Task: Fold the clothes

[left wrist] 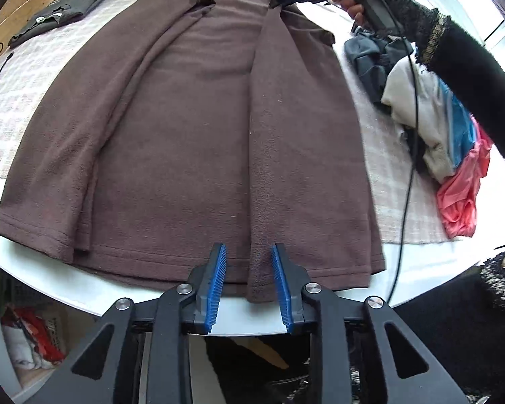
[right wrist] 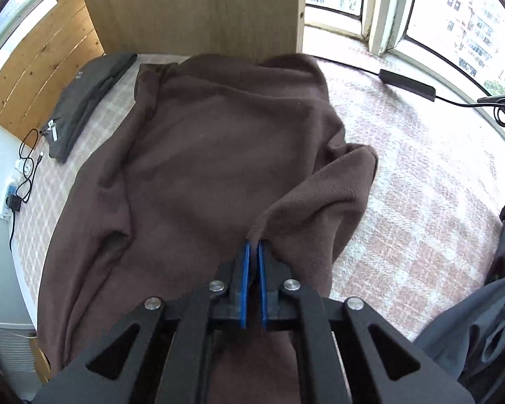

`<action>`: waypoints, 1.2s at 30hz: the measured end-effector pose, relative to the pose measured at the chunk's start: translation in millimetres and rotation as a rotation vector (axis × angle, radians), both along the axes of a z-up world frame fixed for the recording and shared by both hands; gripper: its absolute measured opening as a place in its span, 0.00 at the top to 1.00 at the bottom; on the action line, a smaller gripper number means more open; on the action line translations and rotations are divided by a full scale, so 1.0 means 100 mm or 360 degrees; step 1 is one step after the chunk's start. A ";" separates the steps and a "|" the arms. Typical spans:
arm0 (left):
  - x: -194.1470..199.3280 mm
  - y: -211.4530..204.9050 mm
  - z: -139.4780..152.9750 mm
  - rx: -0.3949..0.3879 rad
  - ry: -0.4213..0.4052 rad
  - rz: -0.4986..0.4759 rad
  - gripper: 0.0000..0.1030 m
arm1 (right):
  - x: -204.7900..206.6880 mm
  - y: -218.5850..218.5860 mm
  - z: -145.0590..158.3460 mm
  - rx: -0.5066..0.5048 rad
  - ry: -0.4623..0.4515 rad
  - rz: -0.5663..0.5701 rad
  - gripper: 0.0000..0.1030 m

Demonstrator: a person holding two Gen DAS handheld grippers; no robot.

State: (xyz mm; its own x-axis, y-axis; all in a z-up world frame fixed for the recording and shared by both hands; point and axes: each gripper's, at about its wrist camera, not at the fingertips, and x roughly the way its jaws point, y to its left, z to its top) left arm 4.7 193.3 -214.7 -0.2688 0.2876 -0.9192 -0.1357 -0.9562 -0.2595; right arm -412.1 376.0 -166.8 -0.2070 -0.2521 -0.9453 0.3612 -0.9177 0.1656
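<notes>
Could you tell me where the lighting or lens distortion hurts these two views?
Left wrist view: the window behind the right gripper is blown out, and the fisheye bows the white table edge. Right wrist view: the windows glare, yet the brown fleece garment stays evenly lit and sharp.

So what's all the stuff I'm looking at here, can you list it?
brown fleece garment: one, brown, spread on the table, right side folded inward
plaid cloth: one, pink-white, under the garment
folded garment: one, dark grey, far left
clothes pile: one heap, grey, cream, blue, pink, at the right
table: one, white
power strip: one, white, with black cables, left edge
power adapter: one, black, near the window
left gripper: blue jaws open at the near hem
right gripper: jaws shut on a fleece fold
right hand: in a black fuzzy sleeve
</notes>
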 end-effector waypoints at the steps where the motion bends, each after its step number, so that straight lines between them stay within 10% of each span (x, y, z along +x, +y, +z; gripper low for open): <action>1: 0.00 -0.01 0.01 -0.0029 0.0004 0.0009 0.74 | -0.01 -0.03 -0.05 0.0028 -0.0022 0.0006 0.86; 6: 0.13 0.21 0.32 0.0080 0.0205 -0.0154 0.63 | 0.14 0.09 0.13 -0.0063 0.0016 0.0027 0.75; 13: 0.11 0.54 -0.02 0.0030 0.0127 -0.0325 0.61 | 0.55 0.18 0.01 0.0109 0.0035 0.0231 0.73; 27: 0.29 1.20 0.02 0.0009 0.0147 -0.0622 0.54 | 0.56 1.06 -0.01 -0.0117 -0.0056 -0.0198 0.53; 33: 0.16 0.98 0.02 0.0154 0.0108 -0.0461 0.93 | 0.62 0.95 -0.14 -0.0137 -0.0130 -0.0119 0.53; 36: 0.15 0.84 0.08 0.0271 0.0110 -0.0392 0.94 | 0.64 0.88 -0.14 -0.0178 -0.0158 -0.0056 0.64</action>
